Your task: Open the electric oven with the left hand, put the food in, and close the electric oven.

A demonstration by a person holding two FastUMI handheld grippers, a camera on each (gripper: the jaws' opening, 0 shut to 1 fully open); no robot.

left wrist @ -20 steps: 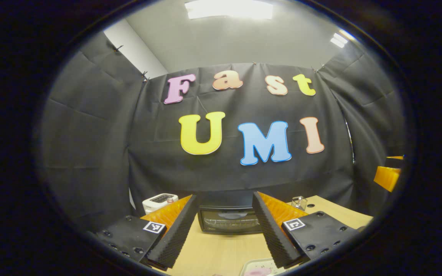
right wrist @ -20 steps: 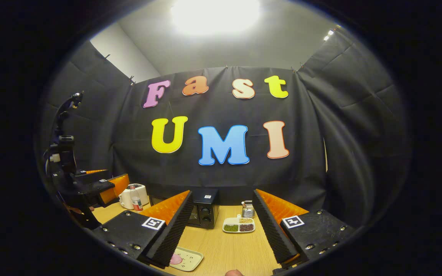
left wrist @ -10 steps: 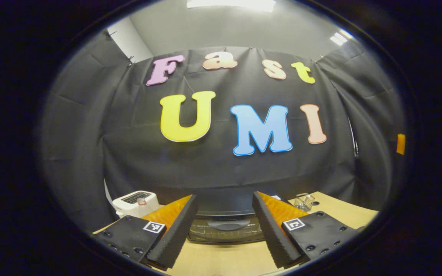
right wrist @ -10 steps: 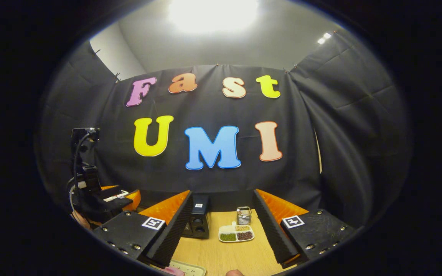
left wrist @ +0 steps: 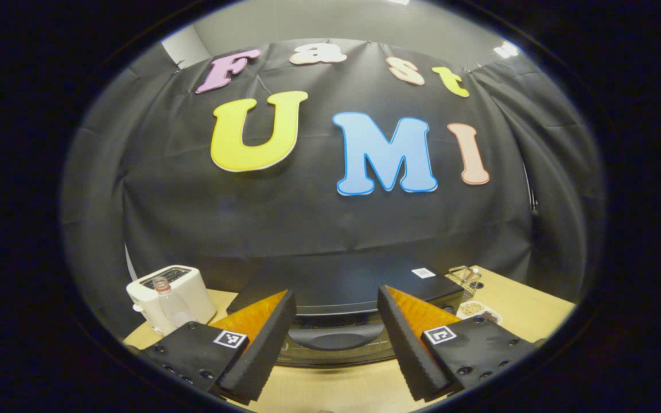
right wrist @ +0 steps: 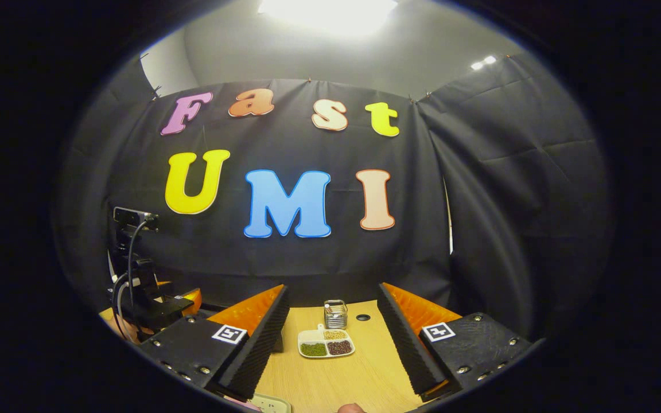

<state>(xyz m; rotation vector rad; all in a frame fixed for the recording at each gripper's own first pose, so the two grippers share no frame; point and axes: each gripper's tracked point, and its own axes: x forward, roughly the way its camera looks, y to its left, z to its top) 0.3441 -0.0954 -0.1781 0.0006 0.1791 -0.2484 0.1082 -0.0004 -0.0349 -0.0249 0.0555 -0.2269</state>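
The opening step is in hand: judging by the left gripper view, the left tongs [left wrist: 336, 338] stand spread wide and empty just in front of the black, box-shaped electric oven [left wrist: 342, 287], its door closed, which sits at the far middle of the pale wood-grain counter [left wrist: 525, 304]. The oven's dark, smooth, curved door handle [left wrist: 336, 337] lies between the ridged fingers, apparently not yet touched; the next move calls for easing forward, closing on that handle and pulling the door down. Left of the oven stand a white, rounded plastic toaster [left wrist: 184, 287] and a clear plastic bottle [left wrist: 164, 301] just before it. In the right gripper view the right tongs [right wrist: 333, 338] also gape empty over bare counter, well apart from a white three-part dish of beans and grains [right wrist: 326, 344] and a small wire-mesh metal holder [right wrist: 335, 312] behind it. A pale tray's corner [right wrist: 270, 404], probably carrying the food, peeks in at the near edge.
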